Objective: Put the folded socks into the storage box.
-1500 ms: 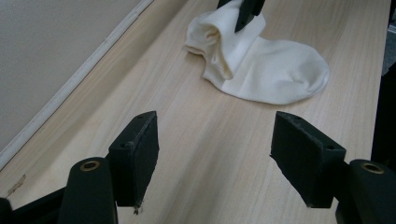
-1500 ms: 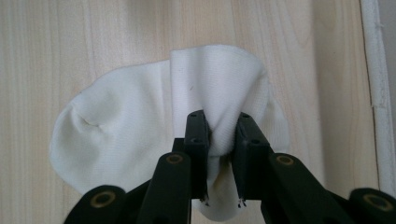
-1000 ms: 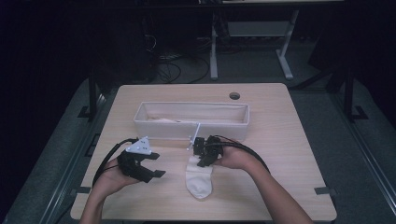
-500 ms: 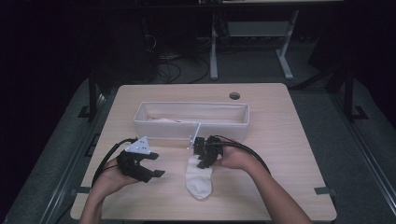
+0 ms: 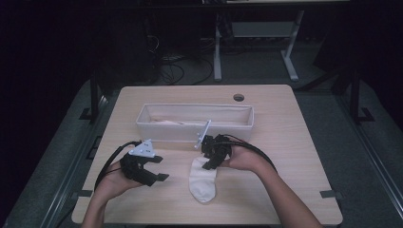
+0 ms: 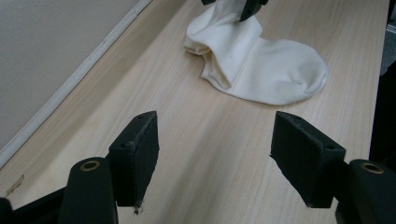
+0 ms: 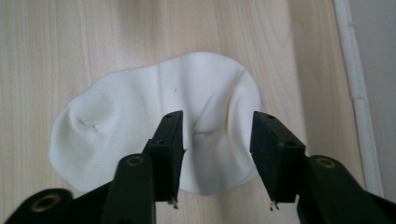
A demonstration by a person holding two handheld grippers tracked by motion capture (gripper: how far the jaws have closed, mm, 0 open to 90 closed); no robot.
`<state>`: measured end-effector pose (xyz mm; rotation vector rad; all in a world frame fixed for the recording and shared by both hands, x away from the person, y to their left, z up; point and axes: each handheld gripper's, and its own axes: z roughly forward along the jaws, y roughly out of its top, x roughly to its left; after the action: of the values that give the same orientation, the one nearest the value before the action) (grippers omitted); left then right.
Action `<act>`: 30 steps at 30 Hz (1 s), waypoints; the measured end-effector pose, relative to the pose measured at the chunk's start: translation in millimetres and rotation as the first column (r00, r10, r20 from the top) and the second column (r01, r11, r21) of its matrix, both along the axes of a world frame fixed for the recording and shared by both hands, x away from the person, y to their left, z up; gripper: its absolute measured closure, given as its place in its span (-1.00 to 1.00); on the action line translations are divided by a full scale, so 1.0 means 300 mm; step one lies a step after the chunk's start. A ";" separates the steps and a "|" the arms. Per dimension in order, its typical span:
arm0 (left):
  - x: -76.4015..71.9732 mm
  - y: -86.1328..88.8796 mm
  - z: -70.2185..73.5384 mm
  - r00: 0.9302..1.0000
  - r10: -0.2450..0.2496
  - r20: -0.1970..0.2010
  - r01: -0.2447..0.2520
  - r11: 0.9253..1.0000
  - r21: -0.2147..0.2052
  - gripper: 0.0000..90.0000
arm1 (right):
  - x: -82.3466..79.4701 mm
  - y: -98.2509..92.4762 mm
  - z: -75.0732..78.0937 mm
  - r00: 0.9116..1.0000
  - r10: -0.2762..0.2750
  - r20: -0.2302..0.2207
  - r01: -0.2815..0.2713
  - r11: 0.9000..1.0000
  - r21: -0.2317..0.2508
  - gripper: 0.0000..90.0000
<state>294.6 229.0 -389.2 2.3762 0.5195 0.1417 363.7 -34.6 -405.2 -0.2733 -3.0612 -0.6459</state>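
A white sock (image 5: 202, 183) lies flat on the wooden table (image 5: 294, 142), its toe toward the front edge. My right gripper (image 5: 209, 164) hovers over the sock's cuff end, pointing down. Its jaws have just been opening. In the right gripper view the right gripper (image 7: 217, 140) has a raised fold of the sock (image 7: 140, 121) between its pads, and they do not press on it. My left gripper (image 5: 160, 168) rests to the left of the sock, open with bare table between its pads. The left gripper view looks past the left gripper (image 6: 215, 154) to the sock (image 6: 261, 70).
A long white bin (image 5: 142, 124) stands across the table just behind both grippers, with a pale item (image 5: 166, 122) lying in it. A round cable hole (image 5: 238, 97) sits near the table's back edge. Bare wood lies to the right of the sock.
The right gripper's jaws stand wider over the sock's cuff than before. Both hands and the sock have stayed in place.
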 end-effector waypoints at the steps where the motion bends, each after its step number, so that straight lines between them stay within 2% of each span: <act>1: 0.000 0.000 0.001 1.000 0.000 0.001 0.000 1.000 0.001 -0.28 | 0.002 -0.002 0.001 1.000 -0.004 -0.002 0.004 1.000 0.002 0.31; 6: -0.001 0.005 0.004 1.000 0.005 0.002 -0.005 1.000 -0.005 -0.28 | 0.014 -0.006 -0.001 1.000 -0.011 -0.008 0.011 1.000 0.006 0.52; 10: -0.001 0.005 0.004 1.000 0.006 0.005 -0.006 1.000 -0.004 -0.28 | 0.023 -0.005 -0.003 1.000 -0.016 -0.017 0.016 1.000 0.016 0.60; 14: -0.001 0.004 0.003 1.000 0.006 0.002 -0.006 1.000 -0.003 -0.28 | 0.017 0.005 -0.020 0.999 -0.004 -0.037 0.003 1.000 -0.015 0.70; 21: -0.002 0.004 0.004 1.000 0.007 0.003 -0.007 1.000 -0.004 -0.28 | 0.007 0.015 -0.022 1.000 0.013 -0.022 -0.013 1.000 -0.026 0.90; 25: -0.001 0.006 0.004 1.000 0.008 0.002 -0.008 1.000 -0.002 -0.28 | 0.010 0.020 -0.039 1.000 0.009 -0.022 -0.010 0.999 -0.043 0.94; 27: -0.001 0.007 0.003 1.000 0.009 0.002 -0.009 1.000 -0.005 -0.28 | 0.012 0.024 -0.048 0.999 0.003 -0.034 -0.005 0.998 -0.056 0.89; 30: 0.000 0.006 0.003 1.000 0.006 0.001 -0.006 1.000 -0.003 -0.28 | 0.011 0.021 -0.036 1.000 -0.005 -0.027 0.004 0.999 -0.041 0.84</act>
<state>294.6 230.8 -388.3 2.3719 0.5259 0.1451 367.0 -28.4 -415.9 -0.2873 -3.0515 -0.5745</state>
